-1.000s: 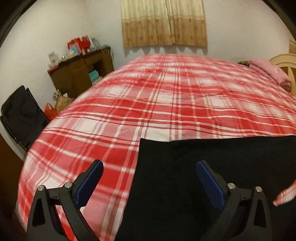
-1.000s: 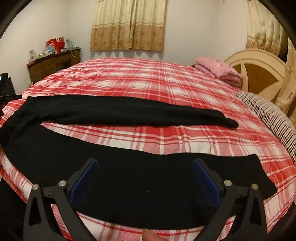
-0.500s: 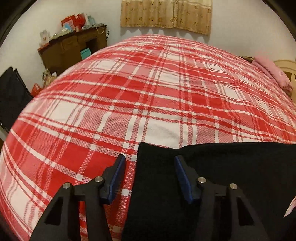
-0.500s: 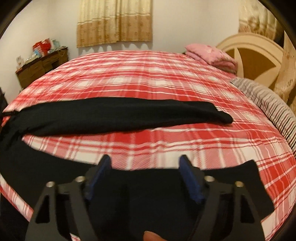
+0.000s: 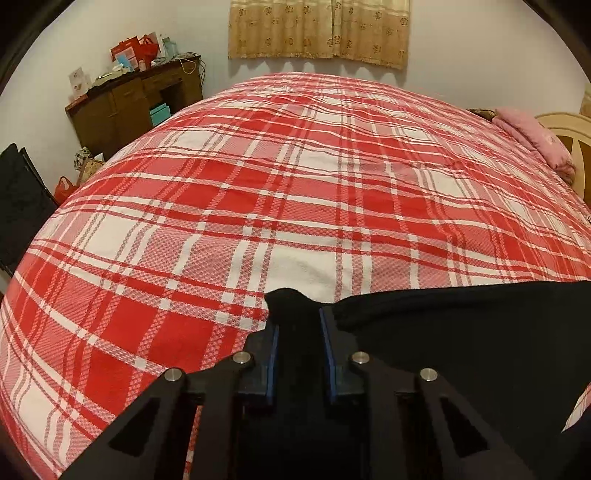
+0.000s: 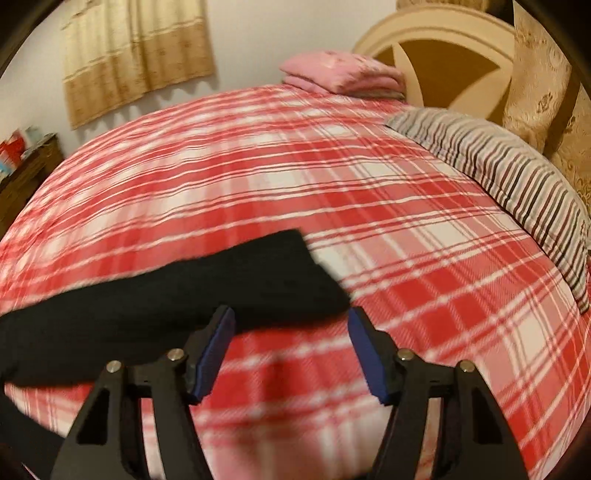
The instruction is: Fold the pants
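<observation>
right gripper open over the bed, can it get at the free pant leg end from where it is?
Probably yes: the right gripper is open, the pant leg end lies flat on the plaid bedspread just ahead, nothing between them.

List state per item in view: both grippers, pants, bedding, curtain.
left gripper: jaws shut on a bunched corner of the pants
right gripper: jaws open, nothing between them, at the leg end
black pants: corner pinched and raised, one leg lying flat
plaid bedspread: spread flat
pink blanket: folded, by the headboard
striped pillow: lying at bed edge
curtain: drawn closed
</observation>
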### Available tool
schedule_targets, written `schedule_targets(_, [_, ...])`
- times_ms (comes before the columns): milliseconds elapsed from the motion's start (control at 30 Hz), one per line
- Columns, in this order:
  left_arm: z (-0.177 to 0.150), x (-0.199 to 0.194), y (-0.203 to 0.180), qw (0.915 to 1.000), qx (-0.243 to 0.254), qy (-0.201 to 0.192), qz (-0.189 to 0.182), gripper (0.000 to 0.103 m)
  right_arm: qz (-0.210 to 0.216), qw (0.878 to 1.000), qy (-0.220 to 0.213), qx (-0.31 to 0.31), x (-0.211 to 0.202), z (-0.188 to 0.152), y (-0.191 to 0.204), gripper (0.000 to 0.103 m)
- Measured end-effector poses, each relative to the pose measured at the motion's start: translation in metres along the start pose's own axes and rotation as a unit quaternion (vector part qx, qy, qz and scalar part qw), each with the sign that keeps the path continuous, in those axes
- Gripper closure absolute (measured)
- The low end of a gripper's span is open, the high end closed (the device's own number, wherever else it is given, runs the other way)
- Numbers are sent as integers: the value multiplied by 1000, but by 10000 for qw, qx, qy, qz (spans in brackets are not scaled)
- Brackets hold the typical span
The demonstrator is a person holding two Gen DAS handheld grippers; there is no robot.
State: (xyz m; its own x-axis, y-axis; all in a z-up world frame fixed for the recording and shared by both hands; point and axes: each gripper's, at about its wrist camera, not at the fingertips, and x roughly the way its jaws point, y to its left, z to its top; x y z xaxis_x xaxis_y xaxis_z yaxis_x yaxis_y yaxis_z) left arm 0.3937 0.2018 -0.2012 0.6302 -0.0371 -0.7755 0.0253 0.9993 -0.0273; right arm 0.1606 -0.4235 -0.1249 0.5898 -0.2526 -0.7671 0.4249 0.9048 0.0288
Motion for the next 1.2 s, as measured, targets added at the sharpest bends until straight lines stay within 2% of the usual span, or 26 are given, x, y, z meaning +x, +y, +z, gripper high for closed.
schedule_targets(167, [-2,2,3,9999,-63,-27,-93,82,-55,9997,252,22,38,37,-20,37])
schedule_targets(300, [-3,4,1,10000,-47,-38,-53,82,147,9989,447,84,71,57,-26,37])
schedule_targets(433, [-2,5,1,10000,-26,-26,-24,82,569,9938,921,269,104,62,-27,37])
schedule_targets(533, [0,6,-1,10000,32,-27,7,82,694,9920,1051,100,112,57,-19,40])
schedule_targets(567, [0,6,-1,10000,56,-29,27,82,647,9927,1016,-45,112,57,-16,55])
schedule_targets(600, [0,5,-2,9999,95,-39,43,83,665,9925,1014,-177,111,56,-13,76])
schedule_targets(633, [0,4,-3,9999,131,-53,12,87,797,9915,1014,-196,109,55,-12,80])
schedule_targets(667, [0,3,-4,9999,149,-66,-27,88,876,9909,1000,-188,108,55,-13,89])
schedule_targets(700, [1,1,-4,9998,161,-84,-53,89,967,9902,993,-190,105,54,-12,91])
schedule_targets(800, [0,-7,0,9995,145,-207,-201,91,977,9917,763,-335,89,52,-7,93])
schedule_targets(967, [2,-31,6,9976,33,-579,-388,91,1097,9918,38,-657,42,53,6,93])
schedule_targets(1200, [-2,-61,13,9926,-81,-970,-719,91,1389,9794,-943,-1119,-28,53,16,94])
